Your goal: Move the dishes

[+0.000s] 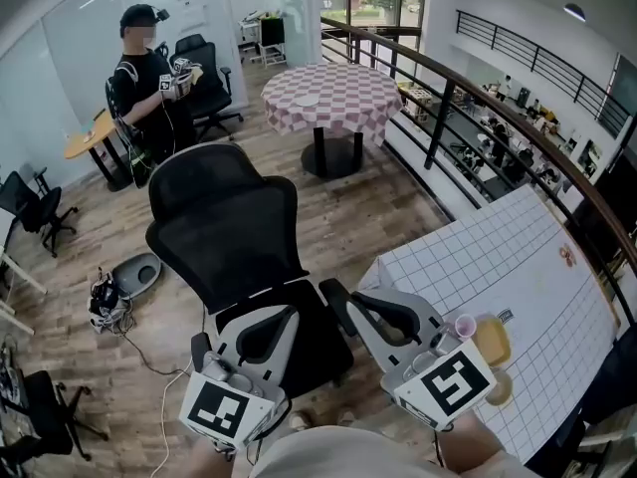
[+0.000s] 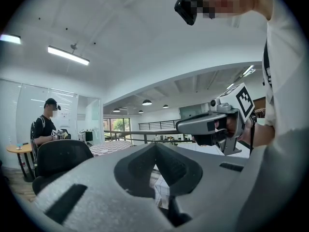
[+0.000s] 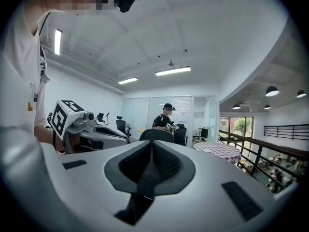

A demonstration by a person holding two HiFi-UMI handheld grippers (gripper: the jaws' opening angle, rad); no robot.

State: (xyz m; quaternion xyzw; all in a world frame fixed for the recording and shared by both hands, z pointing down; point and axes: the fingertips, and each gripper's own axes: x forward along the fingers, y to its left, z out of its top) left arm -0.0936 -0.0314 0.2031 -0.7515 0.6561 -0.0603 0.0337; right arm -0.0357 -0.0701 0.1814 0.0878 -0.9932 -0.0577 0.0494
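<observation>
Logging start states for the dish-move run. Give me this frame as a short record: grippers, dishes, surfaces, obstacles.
left gripper: jaws together, nothing between them
right gripper: jaws together, nothing between them
dishes: yellow dish and pink cup on the grid-cloth table, at its near corner, beside the right gripper
other surface: round checked table farther off, what looks like a white plate on it
obstacle: black office chair directly ahead of both grippers
bystander: person at back left
</observation>
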